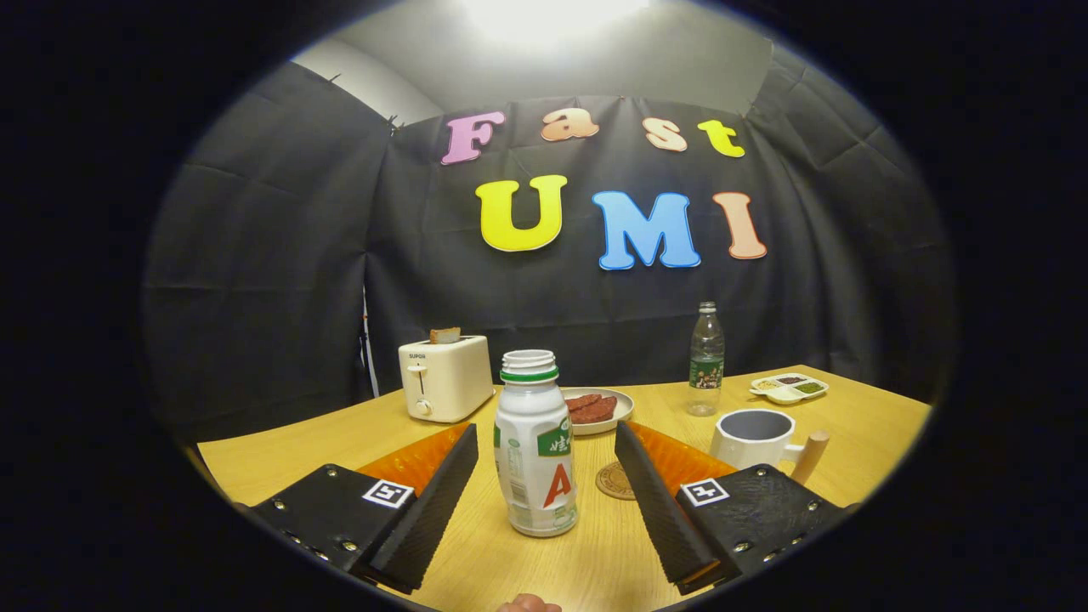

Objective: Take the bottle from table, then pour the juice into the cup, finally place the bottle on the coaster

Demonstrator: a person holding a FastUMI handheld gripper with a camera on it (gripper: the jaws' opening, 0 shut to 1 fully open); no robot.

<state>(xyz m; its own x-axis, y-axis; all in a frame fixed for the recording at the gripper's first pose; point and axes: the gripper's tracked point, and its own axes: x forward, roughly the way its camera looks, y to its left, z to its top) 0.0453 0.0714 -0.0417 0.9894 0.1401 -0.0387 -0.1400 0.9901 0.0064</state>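
While the fingers stand apart: bottle [535, 450] upright on the desk [297, 450] between them, touched by neither.

Bottle: white body, green neck band, uncapped mouth, green and red label; it stands near the desk's front edge, with a gap to the finger on each side.

Gripper [544, 501]: spread wide, holding nothing; the left finger [429, 510] and the right finger [659, 501] flank the bottle, their tips reaching about level with its middle.

Coaster [614, 481]: round, brown and patterned, flat on the desk just right of the bottle and partly hidden behind the right finger.

Cup [756, 438]: white mug with a dark inside and a pale wooden handle pointing right, right of the coaster, beyond the right finger; whether it holds anything cannot be told.

Plate [625, 406]: pale, shallow, behind the bottle toward the desk's middle, carrying reddish-brown slices [592, 408].

Toaster [445, 377]: cream, near the back left corner, with a slice of toast [444, 335] sticking up from its slot.

Water bottle [706, 360]: clear plastic, green label, upright near the back edge, behind the cup.

Divided dish [789, 388]: small, white, toward the back right corner, with green and dark fillings in its sections.

Desk: light wood, running back to the black cloth wall [272, 255].

Hand [529, 604]: a small part of it shows at the front edge, behind the fingers.
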